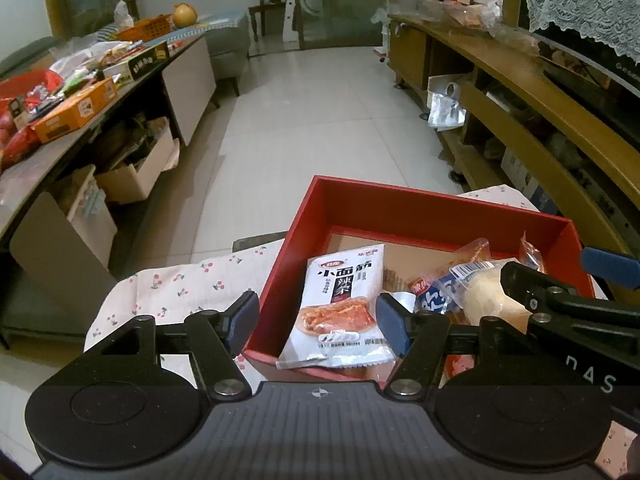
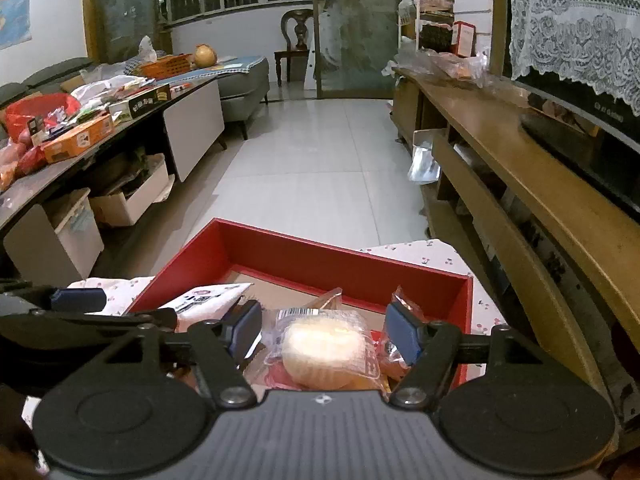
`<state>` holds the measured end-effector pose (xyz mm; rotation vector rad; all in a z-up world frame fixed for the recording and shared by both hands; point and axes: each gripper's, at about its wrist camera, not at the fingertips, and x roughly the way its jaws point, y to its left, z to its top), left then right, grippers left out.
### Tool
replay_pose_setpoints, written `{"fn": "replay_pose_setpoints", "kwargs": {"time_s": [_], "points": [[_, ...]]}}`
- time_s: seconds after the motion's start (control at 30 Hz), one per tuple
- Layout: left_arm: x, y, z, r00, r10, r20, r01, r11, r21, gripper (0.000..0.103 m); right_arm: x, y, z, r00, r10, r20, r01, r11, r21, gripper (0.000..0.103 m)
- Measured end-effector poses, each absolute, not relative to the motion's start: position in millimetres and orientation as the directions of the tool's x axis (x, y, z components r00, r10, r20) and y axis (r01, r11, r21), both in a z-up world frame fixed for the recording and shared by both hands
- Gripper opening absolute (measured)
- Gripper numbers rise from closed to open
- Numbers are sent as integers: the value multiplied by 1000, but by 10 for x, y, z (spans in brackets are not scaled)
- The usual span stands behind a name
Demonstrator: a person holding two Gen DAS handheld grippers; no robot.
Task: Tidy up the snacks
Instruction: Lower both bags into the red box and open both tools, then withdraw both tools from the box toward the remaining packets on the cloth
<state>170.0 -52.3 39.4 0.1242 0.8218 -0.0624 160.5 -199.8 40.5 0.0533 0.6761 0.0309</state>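
A red box (image 1: 400, 196) (image 2: 320, 248) stands on a cherry-print cloth (image 1: 180, 284) (image 2: 420, 254). Inside it, a white packet with a red food picture (image 1: 344, 304) (image 2: 208, 298) leans on the near wall. A round pale cake in clear wrap (image 1: 486, 292) (image 2: 324, 344) lies on a blue-and-white packet (image 1: 434, 294) and orange wrappers (image 1: 472, 254). My left gripper (image 1: 318, 322) is open; its jaws straddle the white packet and the box's left wall without pressing. My right gripper (image 2: 325, 334) is open around the cake, with gaps on both sides.
A long table (image 1: 24, 184) at the left carries an orange carton (image 1: 76, 108) and many snack packs. Cardboard boxes (image 1: 132, 176) sit under it. A wooden TV cabinet (image 1: 520, 80) runs along the right. Tiled floor (image 1: 312, 120) stretches ahead.
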Motion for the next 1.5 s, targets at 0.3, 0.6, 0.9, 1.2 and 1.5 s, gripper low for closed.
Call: {"fn": "replay_pose_setpoints", "kwargs": {"time_s": [0.3,0.6,0.9,1.2,1.5], "points": [[1581,-503,443,682,-21,-731,111,991,75,73,1494,-1997,455,784,41,-619,-20,999,41,75],[1398,-476,470,676,-40,-736,126,990,61,75,1304,-1975,513,785,33,-618,-36,999,9,75],[1185,-504,437,655,-61,-753,158,986,58,76,1093,-2018,499,744,42,-667,-39,999,19,75],[976,-554,354,614,-93,-784,202,978,43,79,826,-2037,399,682,24,-731,-59,998,-22,78],[768,-694,197,580,-88,-810,259,962,81,79,613,-2083,256,620,-21,-784,-65,995,-78,79]]}}
